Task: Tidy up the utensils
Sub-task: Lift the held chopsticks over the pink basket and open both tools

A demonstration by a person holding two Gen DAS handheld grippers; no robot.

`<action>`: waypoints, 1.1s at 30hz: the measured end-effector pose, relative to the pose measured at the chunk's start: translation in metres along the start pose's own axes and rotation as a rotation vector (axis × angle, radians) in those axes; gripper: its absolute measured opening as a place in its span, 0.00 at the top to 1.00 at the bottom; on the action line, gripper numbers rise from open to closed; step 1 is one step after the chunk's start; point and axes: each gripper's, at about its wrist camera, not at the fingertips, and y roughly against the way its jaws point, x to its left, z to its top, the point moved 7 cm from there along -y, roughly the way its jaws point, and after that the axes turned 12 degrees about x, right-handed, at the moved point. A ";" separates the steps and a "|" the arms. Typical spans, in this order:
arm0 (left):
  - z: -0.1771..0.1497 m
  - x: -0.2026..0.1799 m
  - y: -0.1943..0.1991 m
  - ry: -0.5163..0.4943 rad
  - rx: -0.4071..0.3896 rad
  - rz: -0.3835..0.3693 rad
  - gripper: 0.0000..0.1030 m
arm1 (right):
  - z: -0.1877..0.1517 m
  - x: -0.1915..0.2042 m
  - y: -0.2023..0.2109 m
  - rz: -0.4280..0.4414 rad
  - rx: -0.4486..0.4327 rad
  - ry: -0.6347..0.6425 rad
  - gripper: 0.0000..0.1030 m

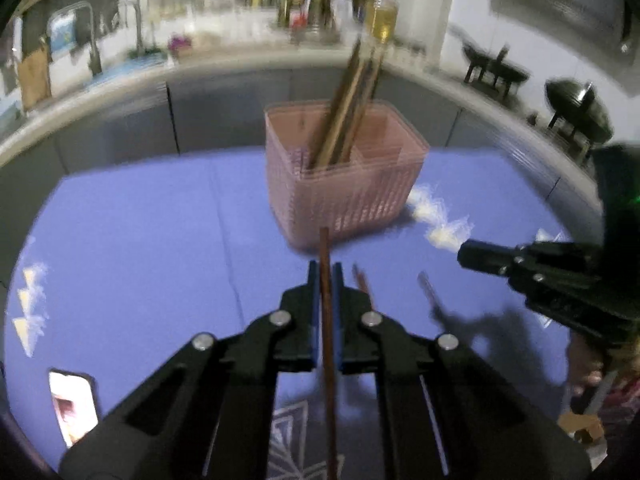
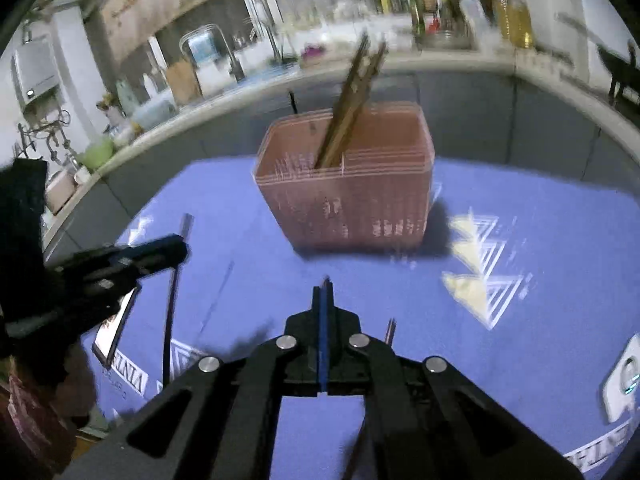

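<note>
A pink slotted basket stands on the blue mat with several brown chopsticks leaning in its left compartment. My left gripper is shut on one dark brown chopstick, which pokes out ahead of the pads and runs back under the gripper. It hangs above the mat, short of the basket. My right gripper is shut with its blue pads together and nothing visible between them. Two loose chopsticks lie blurred on the mat between the grippers.
A phone lies on the mat at the near left. A white device sits at the mat's right edge. Grey cabinets and a cluttered counter run behind the basket. A person's hand shows at the right.
</note>
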 end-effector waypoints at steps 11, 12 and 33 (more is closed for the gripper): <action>0.002 -0.016 0.059 -0.032 -0.113 -0.022 0.95 | -0.027 -0.048 -0.059 -0.080 0.159 -0.188 0.54; 0.000 -0.017 0.062 -0.034 -0.114 -0.023 0.95 | -0.030 -0.046 -0.068 -0.114 0.194 -0.156 0.55; 0.060 -0.020 0.145 -0.037 -0.291 -0.039 0.95 | 0.071 0.038 0.085 -0.035 -0.202 0.037 0.95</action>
